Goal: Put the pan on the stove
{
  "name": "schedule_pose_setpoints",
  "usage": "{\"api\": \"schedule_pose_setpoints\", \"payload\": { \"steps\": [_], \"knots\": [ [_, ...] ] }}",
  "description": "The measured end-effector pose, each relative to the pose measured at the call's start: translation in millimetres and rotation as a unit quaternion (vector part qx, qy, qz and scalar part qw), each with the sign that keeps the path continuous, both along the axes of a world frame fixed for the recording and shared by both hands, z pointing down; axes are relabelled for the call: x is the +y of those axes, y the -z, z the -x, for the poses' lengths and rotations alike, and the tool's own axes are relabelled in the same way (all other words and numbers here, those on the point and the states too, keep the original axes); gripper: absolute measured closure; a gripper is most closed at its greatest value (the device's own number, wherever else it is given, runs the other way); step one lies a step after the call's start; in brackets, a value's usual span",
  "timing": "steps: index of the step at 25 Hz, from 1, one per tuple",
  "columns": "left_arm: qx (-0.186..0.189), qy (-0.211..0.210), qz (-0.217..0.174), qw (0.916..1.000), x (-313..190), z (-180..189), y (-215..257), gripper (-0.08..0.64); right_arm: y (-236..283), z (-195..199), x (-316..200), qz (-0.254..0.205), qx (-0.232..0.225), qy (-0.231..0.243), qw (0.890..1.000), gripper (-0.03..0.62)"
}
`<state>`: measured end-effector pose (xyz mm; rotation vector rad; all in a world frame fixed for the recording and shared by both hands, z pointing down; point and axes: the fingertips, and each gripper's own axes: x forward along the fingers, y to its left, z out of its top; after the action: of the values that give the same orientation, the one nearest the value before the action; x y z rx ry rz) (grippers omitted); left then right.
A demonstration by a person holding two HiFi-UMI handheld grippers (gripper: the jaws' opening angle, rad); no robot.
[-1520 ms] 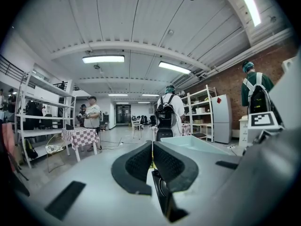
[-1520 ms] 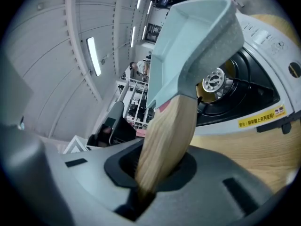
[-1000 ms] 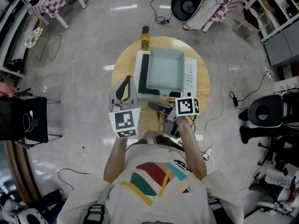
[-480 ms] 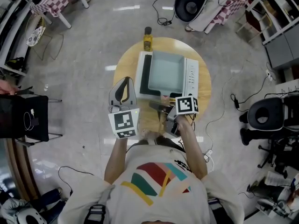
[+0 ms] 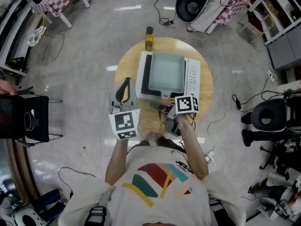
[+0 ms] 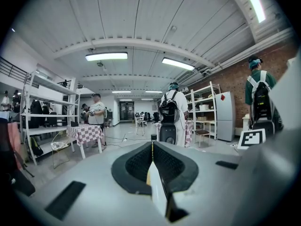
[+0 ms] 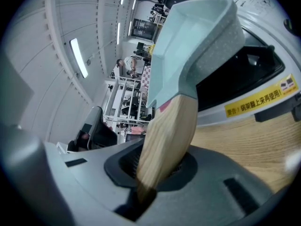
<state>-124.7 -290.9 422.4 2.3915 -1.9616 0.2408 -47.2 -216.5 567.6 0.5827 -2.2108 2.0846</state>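
grey polished floor is spreading out around a round wooden table (image 5: 126,62), with cables (image 5: 159,7) trailing across it. on the table a white stove (image 5: 192,76) is sitting, and a yellow bottle (image 5: 149,39) is standing at the table's far edge, well beyond both tools. the right gripper (image 5: 162,109) is clamping its jaws on the wooden handle (image 7: 169,135) of a pale blue-green square pan (image 5: 167,72). the handle is running out from between the jaws, and the pan is lying straight ahead of that gripper, over the stove's black top, just left of the stove's strip of buttons. whether the pan's base is touching the black top i cannot tell. the left gripper (image 5: 125,84) is hovering to the left of the right one and apart from it, over the table's near left edge, with its jaws pressing together on themselves. ahead of it, across the room, people (image 6: 174,112) wearing backpacks are standing near a small table with a checked cloth (image 6: 87,133).
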Motion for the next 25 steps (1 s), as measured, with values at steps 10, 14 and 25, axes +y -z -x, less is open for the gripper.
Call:
{"api": "schedule_pose_setpoints", "payload": {
  "steps": [10,14,25],
  "knots": [
    [0.005,-0.011,0.005,0.9999,2.0,-7.9,-0.4,0.554,-10.1,-2.5,-2.2,-0.001,0.008,-0.012,1.0,0.568],
    [-0.005,-0.009,0.001,0.9999,2.8,-8.3,-1.2,0.554,-10.3,-2.5,-3.4,-0.003,0.003,-0.015,1.0,0.568],
    [-0.003,-0.006,0.001,1.0,4.3,-6.0,-2.8,0.554,-3.4,6.0,-0.4,-0.03,-0.029,-0.001,0.999,0.525]
  ]
}}
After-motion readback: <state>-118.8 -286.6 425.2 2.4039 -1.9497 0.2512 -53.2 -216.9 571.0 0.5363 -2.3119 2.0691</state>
